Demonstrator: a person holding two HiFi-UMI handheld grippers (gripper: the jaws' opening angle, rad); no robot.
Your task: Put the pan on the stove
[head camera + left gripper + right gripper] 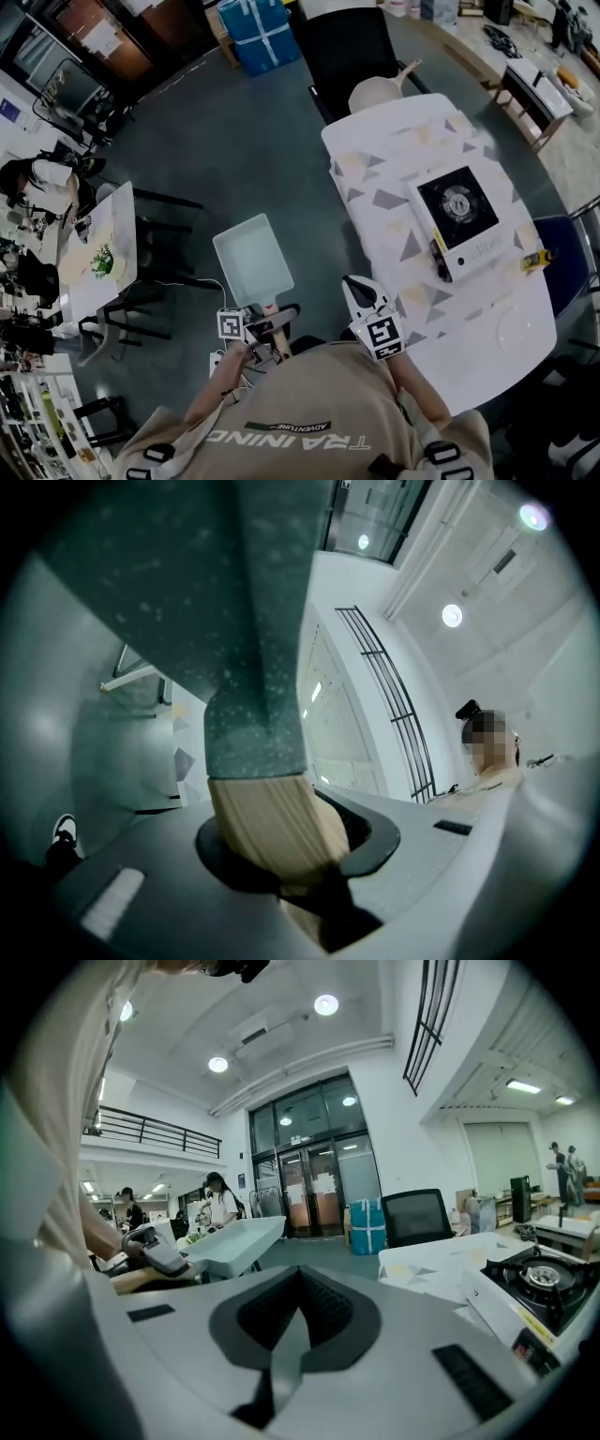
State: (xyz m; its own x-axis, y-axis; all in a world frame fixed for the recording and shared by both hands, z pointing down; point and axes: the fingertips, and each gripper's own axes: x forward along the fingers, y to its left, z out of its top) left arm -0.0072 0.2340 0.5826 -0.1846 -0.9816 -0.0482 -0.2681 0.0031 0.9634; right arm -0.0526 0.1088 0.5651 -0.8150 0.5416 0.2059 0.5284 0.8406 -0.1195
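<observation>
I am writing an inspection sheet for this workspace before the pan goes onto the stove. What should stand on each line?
Surface: table under a white patterned cloth, mostly bare.
Job's things: pan off the table, held over the floor by its wooden handle; stove on the table, burner bare.
Clutter: small yellow thing at the table's edge beside the stove.
Grippers: left gripper shut on the pan's handle; right gripper shut, nothing in it.
Cables: what seems a thin light cable on the floor.
Surroundings: black chair at the table's far end, blue box, a person at another desk.
</observation>
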